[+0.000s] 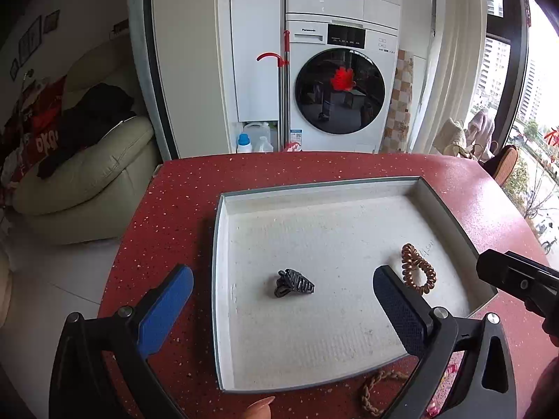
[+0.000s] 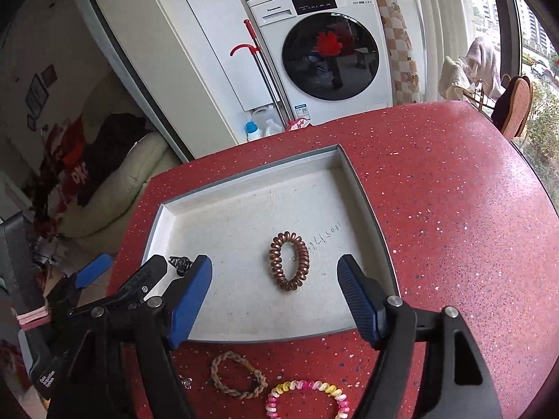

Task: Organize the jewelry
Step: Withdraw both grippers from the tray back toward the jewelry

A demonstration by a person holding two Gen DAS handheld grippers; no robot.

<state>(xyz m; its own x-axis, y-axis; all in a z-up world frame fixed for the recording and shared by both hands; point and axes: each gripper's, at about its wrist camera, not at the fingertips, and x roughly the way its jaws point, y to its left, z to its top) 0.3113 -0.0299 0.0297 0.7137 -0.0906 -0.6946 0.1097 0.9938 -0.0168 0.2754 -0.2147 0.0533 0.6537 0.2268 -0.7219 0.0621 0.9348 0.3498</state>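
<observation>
on the red speckled table (image 2: pixel 436 192) sits a shallow white tray (image 2: pixel 244 181). near its near left corner lies a black claw clip (image 1: pixel 295 282); toward its right edge, a copper spiral hair tie (image 2: pixel 289 260). left gripper (image 1: pixel 283 300) and right gripper (image 2: pixel 274 295) both gape wide, holding nothing. off the tray's near edge lie a braided tan tie (image 2: pixel 237 373) and a pink-yellow spiral tie (image 2: pixel 307 398).

Daylight floods in from the window (image 1: pixel 517 87) on the right, where the view outside is washed out to near white. The red table (image 2: pixel 454 209) carries a pale sheen on that side — soft shadows only. Both pictures are sharp at the middle, but fisheye bending curves straight lines, and the corners go black. The dim sofa (image 1: pixel 87 174) corner seems slightly murky.
</observation>
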